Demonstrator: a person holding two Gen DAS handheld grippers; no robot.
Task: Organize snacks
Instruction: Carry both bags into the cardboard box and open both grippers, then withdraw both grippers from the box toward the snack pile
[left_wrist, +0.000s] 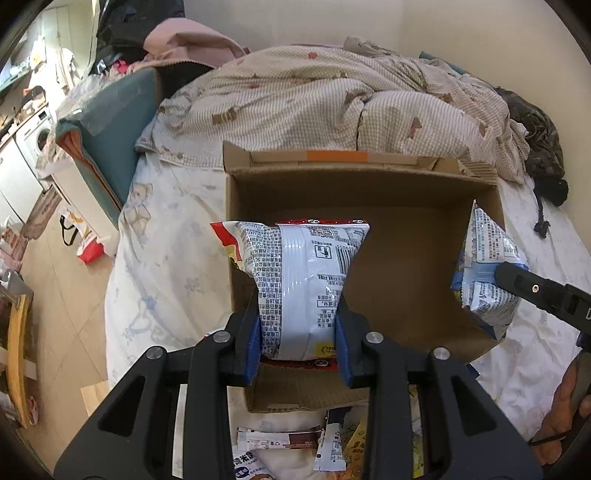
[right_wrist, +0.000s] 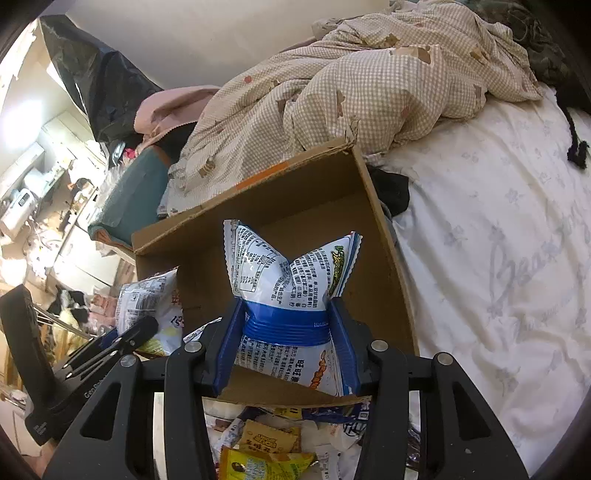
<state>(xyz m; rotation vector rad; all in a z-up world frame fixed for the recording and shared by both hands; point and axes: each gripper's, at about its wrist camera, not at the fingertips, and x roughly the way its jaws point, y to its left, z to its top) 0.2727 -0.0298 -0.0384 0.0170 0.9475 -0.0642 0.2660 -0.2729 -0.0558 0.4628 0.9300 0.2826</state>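
My left gripper (left_wrist: 299, 325) is shut on a white snack bag with red edges (left_wrist: 306, 273), squeezed at its middle and held over the open cardboard box (left_wrist: 369, 173) on the bed. My right gripper (right_wrist: 286, 328) is shut on a white and blue snack bag (right_wrist: 291, 288), pinched at its blue band over the same cardboard box (right_wrist: 373, 229). In the left wrist view that blue bag (left_wrist: 487, 266) shows at the box's right wall. In the right wrist view the red-edged bag (right_wrist: 155, 302) shows at the box's left side.
Several loose snack packets (right_wrist: 266, 443) lie on the bed in front of the box, also in the left wrist view as snack packets (left_wrist: 295, 439). A rumpled checked quilt (left_wrist: 332, 99) lies behind the box. A teal cushion (left_wrist: 110, 125) stands left. White sheet (right_wrist: 498, 240) spreads to the right.
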